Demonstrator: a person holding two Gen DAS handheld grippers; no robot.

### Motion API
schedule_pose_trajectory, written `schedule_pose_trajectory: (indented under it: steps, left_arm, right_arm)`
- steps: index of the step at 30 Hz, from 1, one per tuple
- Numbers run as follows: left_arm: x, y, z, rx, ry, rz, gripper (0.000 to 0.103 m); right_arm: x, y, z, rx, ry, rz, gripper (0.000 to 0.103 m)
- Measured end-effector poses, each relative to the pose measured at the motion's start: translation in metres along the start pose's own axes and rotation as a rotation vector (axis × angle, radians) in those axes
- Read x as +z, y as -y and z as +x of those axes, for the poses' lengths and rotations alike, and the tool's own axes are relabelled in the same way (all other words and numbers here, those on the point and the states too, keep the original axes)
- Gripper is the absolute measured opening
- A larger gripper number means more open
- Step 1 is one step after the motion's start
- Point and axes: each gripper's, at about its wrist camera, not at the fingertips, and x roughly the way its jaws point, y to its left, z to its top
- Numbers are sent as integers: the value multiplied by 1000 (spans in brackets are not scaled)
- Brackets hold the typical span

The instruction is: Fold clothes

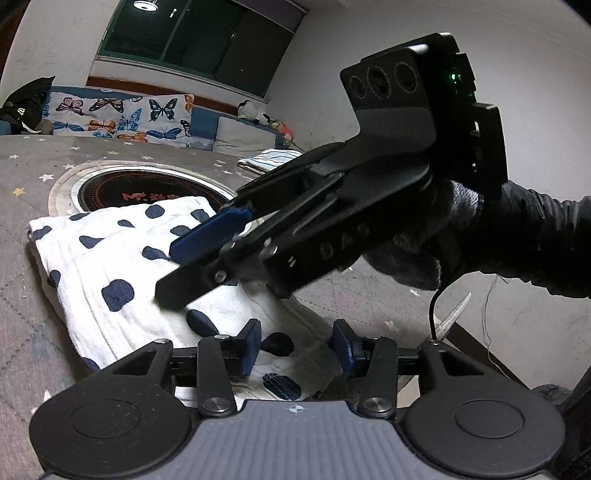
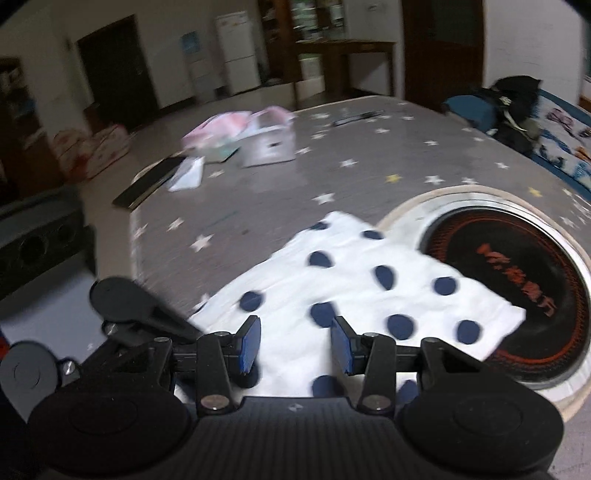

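Over the near edge of a folded cloth, the left hand-held gripper (image 1: pixel 295 349) is hovering with its two blue pads parted and nothing pinched between them; the fabric is lying below the gap, not clamped. No earlier view is given, so only this parted stance can be told.

Just beyond it, the right hand-held gripper (image 1: pixel 192 266) is reaching in from the right side, held by a gloved hand (image 1: pixel 424 236) with a dark sleeve behind it. From its own camera, the right hand-held gripper (image 2: pixel 295 345) is also showing its pads partly apart with only the cloth beneath them, gripping nothing. Both tools seem to be letting the fold settle rather than pulling it.

The cloth (image 1: pixel 122 258) is white with dark blue spots, lying flat in a tidy rectangle, so the folding looks well along. It is resting on a bench (image 1: pixel 22 206) covered in grey fabric with small stars. One end of the cloth is overlapping the rim of a round black burner (image 1: pixel 147 190) with red lettering set into the bench.

Farther off, a small striped folded item (image 1: pixel 269 159) is sitting near the bench's far side, probably finished work set aside. Beyond that, a butterfly-print cushion (image 1: pixel 122 116) is lying under a dark window (image 1: pixel 199 33).
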Motion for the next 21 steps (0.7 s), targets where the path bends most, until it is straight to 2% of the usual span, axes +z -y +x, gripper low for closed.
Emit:
schedule_pose_trajectory:
  steps: [9, 13, 21]
  left_arm:
    - [-3, -3, 1, -11, 10, -13, 51]
    - [-3, -3, 1, -16, 12, -15, 52]
    - [-6, -1, -2, -18, 20, -22, 54]
  right_arm:
    - [0, -7, 18, -20, -46, -46, 43]
    - [6, -10, 16, -23, -24, -64, 43]
    - [13, -7, 31, -29, -35, -74, 43]
